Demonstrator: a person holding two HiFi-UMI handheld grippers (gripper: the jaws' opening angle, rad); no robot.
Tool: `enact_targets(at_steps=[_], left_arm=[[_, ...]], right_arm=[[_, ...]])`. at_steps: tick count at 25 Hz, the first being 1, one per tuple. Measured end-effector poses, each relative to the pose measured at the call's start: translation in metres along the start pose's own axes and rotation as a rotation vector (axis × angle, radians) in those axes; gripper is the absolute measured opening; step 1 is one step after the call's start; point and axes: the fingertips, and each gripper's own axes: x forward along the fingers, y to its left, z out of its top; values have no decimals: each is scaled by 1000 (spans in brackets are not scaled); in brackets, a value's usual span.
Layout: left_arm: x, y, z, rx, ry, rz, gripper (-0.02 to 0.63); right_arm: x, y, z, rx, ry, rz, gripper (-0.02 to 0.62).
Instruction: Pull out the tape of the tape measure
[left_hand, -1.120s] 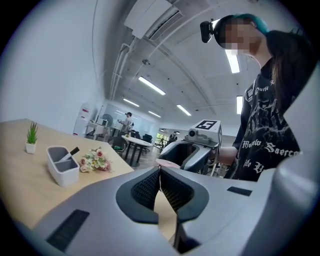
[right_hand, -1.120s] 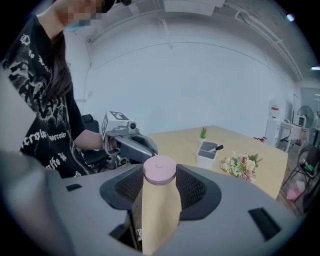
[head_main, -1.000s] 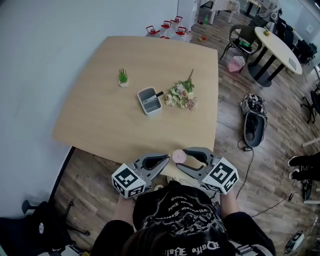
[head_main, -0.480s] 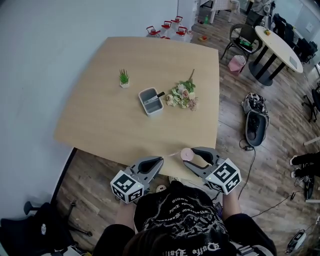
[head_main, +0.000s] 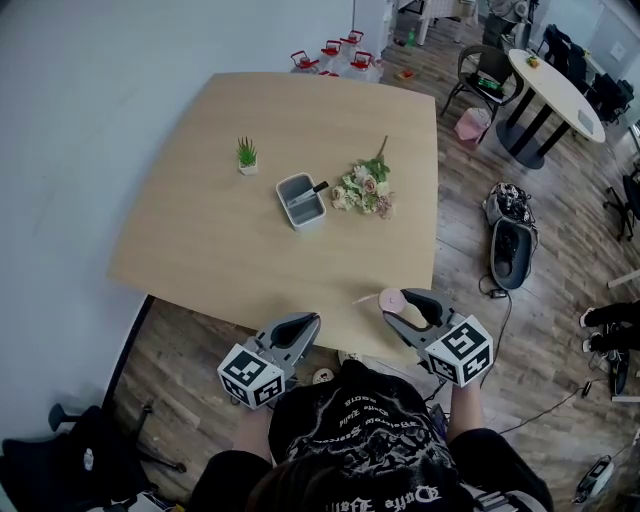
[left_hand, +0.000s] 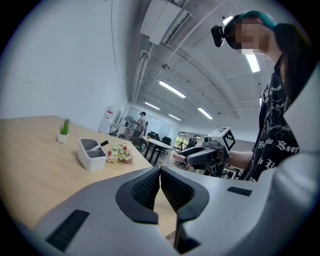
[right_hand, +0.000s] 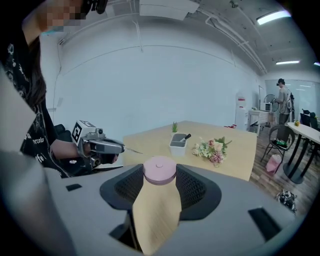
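A round pink tape measure (head_main: 392, 299) sits between the jaws of my right gripper (head_main: 398, 306), which is shut on it just off the wooden table's (head_main: 250, 250) near edge. In the right gripper view the pink case (right_hand: 159, 170) fills the gap between the pads. A thin strip of tape (head_main: 362, 298) runs left from the case. My left gripper (head_main: 311, 321) is a short way to the left, jaws pressed together (left_hand: 160, 172). In the right gripper view the tape (right_hand: 132, 149) sticks out of the left gripper's tip (right_hand: 122, 146).
On the table stand a grey divided box (head_main: 299, 201) with a pen, a bunch of flowers (head_main: 364, 191) and a small potted plant (head_main: 245, 154). Bottles (head_main: 335, 57) stand on the floor beyond the table; a bag (head_main: 508, 240), a chair and a round table are at right.
The two grippers have drawn apart. The right one carried the pink case to the right; the left one slid slightly left and toward me. A short length of tape now shows between them.
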Motion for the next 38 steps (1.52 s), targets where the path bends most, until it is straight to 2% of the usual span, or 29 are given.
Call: enact_targets(at_steps=[9,14,22,25,28,34,38], left_arm=[[-5,4,-2,28,29,17,12],[-5,5,-9,16,42,17,12],[-23,28,-12,-24,34,70,12],[-23,32,-12,-8,55,62,12],[-24,41,-13,7,70,103,12],[-42,58,-12,-18,56,162,12],[-42,64,-20,8,116,179,12]], right_arm=[[-6,-2,-5,13,8,-32,218],[-6,-6,-11,28,27,-61,218],[-22,-26,-21,82,22,-131,218],[-22,-28,-27,92,29,-150,218],[-25,-37,-31,105,44,-186,218],[-33,-50,-30,124,27,-216,218],[-26,-50,-32,122,38,-209,218]])
